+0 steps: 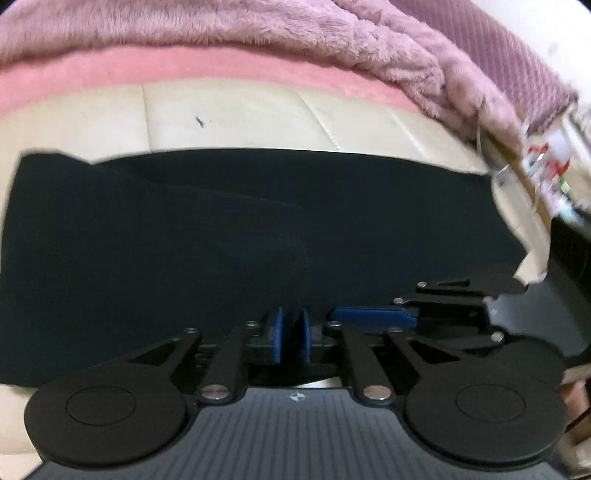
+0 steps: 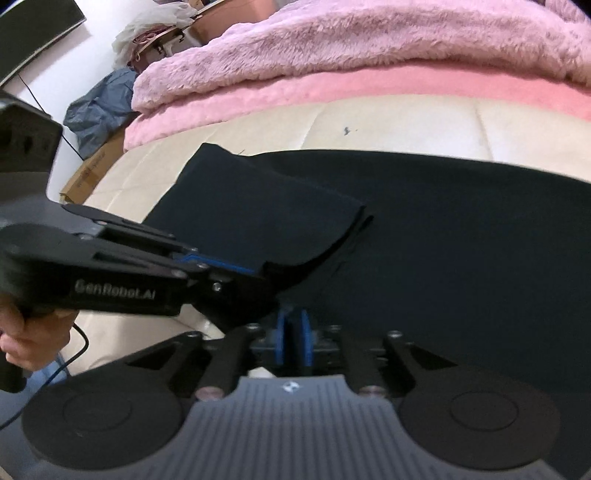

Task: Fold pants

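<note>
Black pants (image 1: 221, 229) lying flat on my cream mattress (image 1: 229, 118).
My left gripper (image 2: 255, 271) pinches a lifted fold of the fabric; my right gripper (image 2: 294, 341) is nearly closed, grip undeterminable.

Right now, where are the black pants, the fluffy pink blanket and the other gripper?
black pants (image 1: 221, 229), left wrist view, flat middle.
fluffy pink blanket (image 2: 332, 48), right wrist view, top.
left gripper (image 2: 258, 271), right wrist view, fingertips.

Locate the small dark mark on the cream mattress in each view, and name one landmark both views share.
Left wrist view: dark mark upper left of centre, on the cream mattress just above the black pants.
Right wrist view: dark mark upper centre, above the pants.
Shared landmark: fluffy pink blanket behind.
</note>
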Demonstrator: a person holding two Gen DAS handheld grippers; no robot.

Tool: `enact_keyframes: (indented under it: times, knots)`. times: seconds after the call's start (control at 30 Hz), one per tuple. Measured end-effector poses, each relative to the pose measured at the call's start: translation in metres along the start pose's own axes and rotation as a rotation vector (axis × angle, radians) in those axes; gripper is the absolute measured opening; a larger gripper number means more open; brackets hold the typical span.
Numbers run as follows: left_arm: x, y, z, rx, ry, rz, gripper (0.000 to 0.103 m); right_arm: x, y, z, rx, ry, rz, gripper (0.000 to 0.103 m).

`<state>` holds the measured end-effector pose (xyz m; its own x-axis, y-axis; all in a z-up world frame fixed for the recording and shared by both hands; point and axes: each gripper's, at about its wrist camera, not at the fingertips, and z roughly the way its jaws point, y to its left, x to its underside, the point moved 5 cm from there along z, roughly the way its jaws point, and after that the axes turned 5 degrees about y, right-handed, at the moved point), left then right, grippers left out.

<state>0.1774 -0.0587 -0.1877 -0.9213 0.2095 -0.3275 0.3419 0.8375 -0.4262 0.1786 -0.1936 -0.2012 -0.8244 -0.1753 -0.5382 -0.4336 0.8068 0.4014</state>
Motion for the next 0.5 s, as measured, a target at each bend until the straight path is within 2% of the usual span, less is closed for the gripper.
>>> enact_keyframes:
  times: [0.07, 0.2, 0.3, 0.37, 0.5]
  knots:
    - [0.001, 0.0, 0.007, 0.053, 0.017, -0.035, 0.012, 0.004, -0.006, -0.005, 0.015, 0.007, 0.005, 0.017]
    - [0.004, 0.0, 0.014, 0.106, 0.023, -0.082, 0.014, 0.009, -0.015, -0.014, 0.03, 0.0, 0.035, 0.017]
    - [0.003, 0.002, -0.005, 0.111, -0.04, -0.094, 0.015, 0.008, -0.021, -0.022, 0.03, -0.017, 0.064, 0.021]
    - [0.0, 0.01, -0.022, 0.075, -0.097, -0.11, 0.016, 0.005, -0.025, -0.026, -0.006, -0.033, 0.11, 0.024]
    - [0.0, 0.035, -0.051, -0.075, -0.189, -0.148, 0.017, -0.004, -0.038, -0.016, -0.126, -0.059, 0.27, 0.031]
